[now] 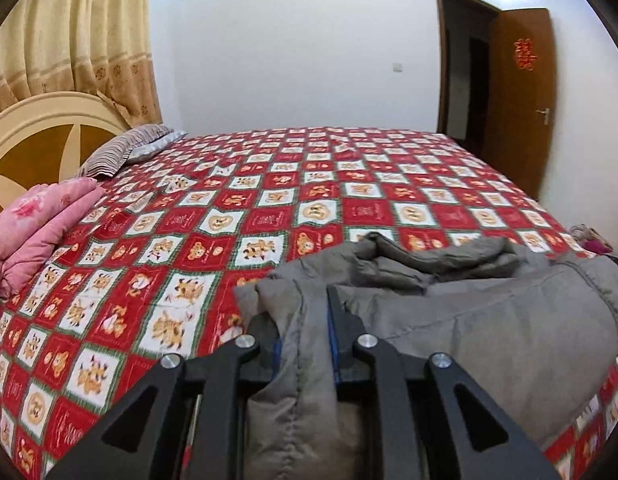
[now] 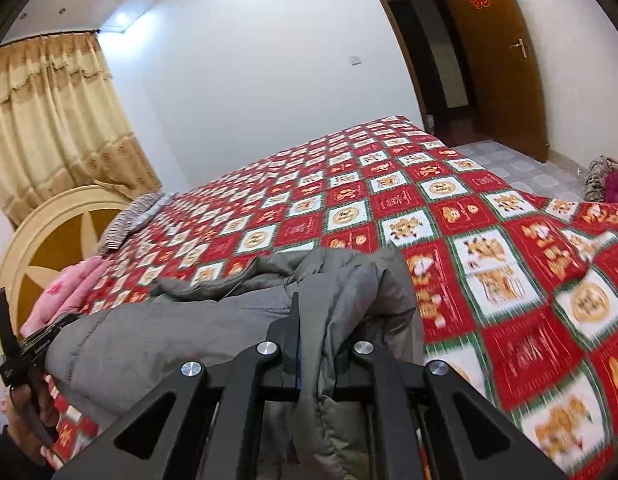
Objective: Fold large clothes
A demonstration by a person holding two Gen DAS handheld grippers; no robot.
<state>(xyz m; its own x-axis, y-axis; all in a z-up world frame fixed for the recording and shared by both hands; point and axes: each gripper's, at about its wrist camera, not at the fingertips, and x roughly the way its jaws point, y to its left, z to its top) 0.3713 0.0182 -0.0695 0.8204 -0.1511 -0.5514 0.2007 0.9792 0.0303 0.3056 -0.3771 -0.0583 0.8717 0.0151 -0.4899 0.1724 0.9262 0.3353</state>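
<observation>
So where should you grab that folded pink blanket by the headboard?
Best guess: take the folded pink blanket by its stacked layered edge facing the red patterned bedspread, coming in from the bed's middle. The layers end there in a pinchable lip; the wooden headboard blocks the other side.

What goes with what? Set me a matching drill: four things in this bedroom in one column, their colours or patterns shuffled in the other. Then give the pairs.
Things:
1. coat
2. blanket
3. pillow
4. door

Colours or patterns:
A. pink
B. brown
C. grey
D. striped

Pairs: 1-C, 2-A, 3-D, 4-B
</observation>
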